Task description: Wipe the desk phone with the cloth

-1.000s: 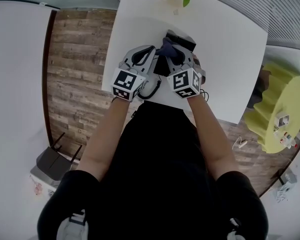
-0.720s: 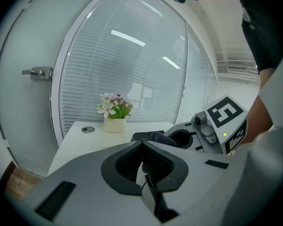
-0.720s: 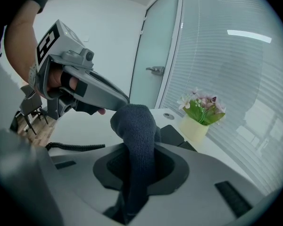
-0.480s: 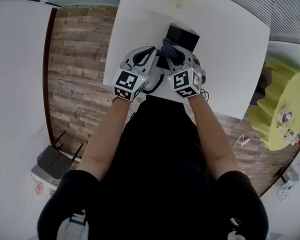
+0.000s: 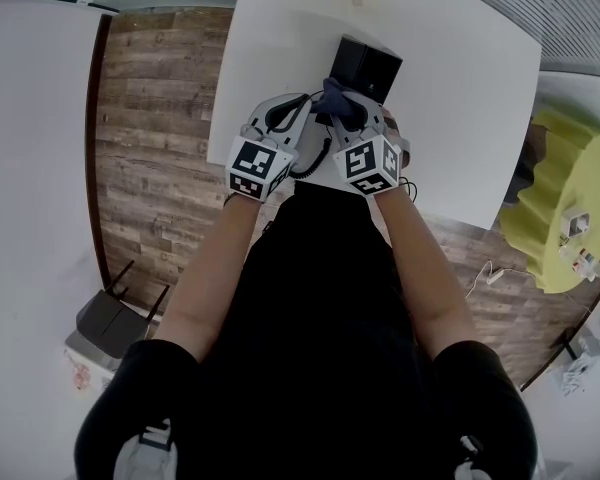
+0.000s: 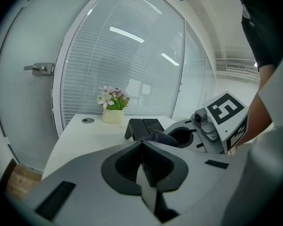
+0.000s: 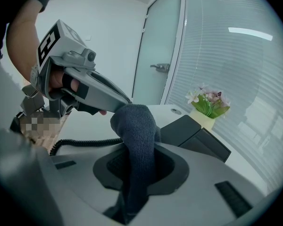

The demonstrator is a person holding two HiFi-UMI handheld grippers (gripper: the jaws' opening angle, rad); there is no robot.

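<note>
The person's forearms reached toward 12 o'clock from a black-clad torso, one pair of tongs in each hand, both over the near edge of the white surface (image 5: 450,98). The left tongs (image 6: 142,143) were clenched on nothing, their pads pressed together. In the right gripper view their tip met the cloth from 10 o'clock. The right tongs (image 7: 137,147) were just beside them at 3 o'clock, grasping the dark blue-grey cloth (image 7: 137,124). The cloth rose from between the pads in a rounded bunch.

In the head view that bunch lay at the near edge of the black desk phone (image 5: 366,68), which sat on the surface at 12 o'clock from both tongs. Whether the cloth pressed on the phone could not be told. A black coiled cord (image 5: 314,158) curled on the surface between the tongs and ran off toward 9 o'clock in the right gripper view.

A small white pot of pale flowers (image 6: 113,111) stood beyond the phone, toward 12 o'clock near the far edge of the surface. A small round metal fitting (image 6: 87,120) sat in the surface at 9 o'clock from it. Behind it was a glass wall with blinds. Wooden floor (image 5: 150,138) showed at 9 o'clock from the surface, and a yellow scalloped piece of furniture (image 5: 555,218) at 3 o'clock.
</note>
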